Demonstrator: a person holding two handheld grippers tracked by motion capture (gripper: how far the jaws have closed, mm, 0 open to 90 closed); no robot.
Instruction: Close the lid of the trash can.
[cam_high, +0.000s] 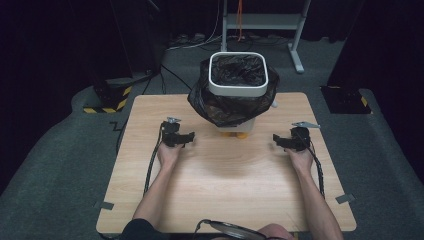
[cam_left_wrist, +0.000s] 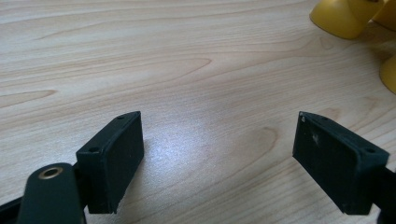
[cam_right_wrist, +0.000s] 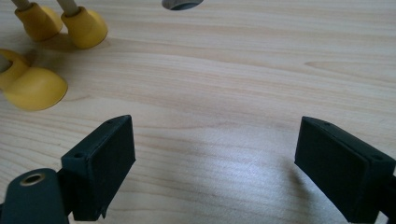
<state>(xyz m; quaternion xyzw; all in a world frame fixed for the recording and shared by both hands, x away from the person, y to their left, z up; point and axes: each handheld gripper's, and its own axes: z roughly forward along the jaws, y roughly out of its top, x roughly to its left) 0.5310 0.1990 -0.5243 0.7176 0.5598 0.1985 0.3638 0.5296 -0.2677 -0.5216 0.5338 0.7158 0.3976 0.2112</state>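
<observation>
The white bin (cam_high: 238, 75) stands at the far middle of the bench (cam_high: 225, 200), close to the far edge. A black bag (cam_high: 227, 105) lines its opening and drapes down over its outer walls. The bin rests on yellow feet (cam_high: 235, 134); these feet also appear at the upper right of the left gripper view (cam_left_wrist: 343, 18) and at the upper left of the right gripper view (cam_right_wrist: 35, 86).

The bench surface in front of the bin is open wood from the feet to the near edge. Open surface also lies on both sides of the bin out to the left and right edges.

The left tool (cam_high: 186, 137) sits low over the bench, near and to the left of the feet, apart from them. Its jaws stand wide apart with bare wood between them (cam_left_wrist: 217, 140).

The right tool (cam_high: 278, 140) sits low over the bench, to the right of the feet, apart from them. Its jaws likewise stand wide apart and hold nothing (cam_right_wrist: 215, 158).

The bin lies between the two tools and slightly beyond them.
</observation>
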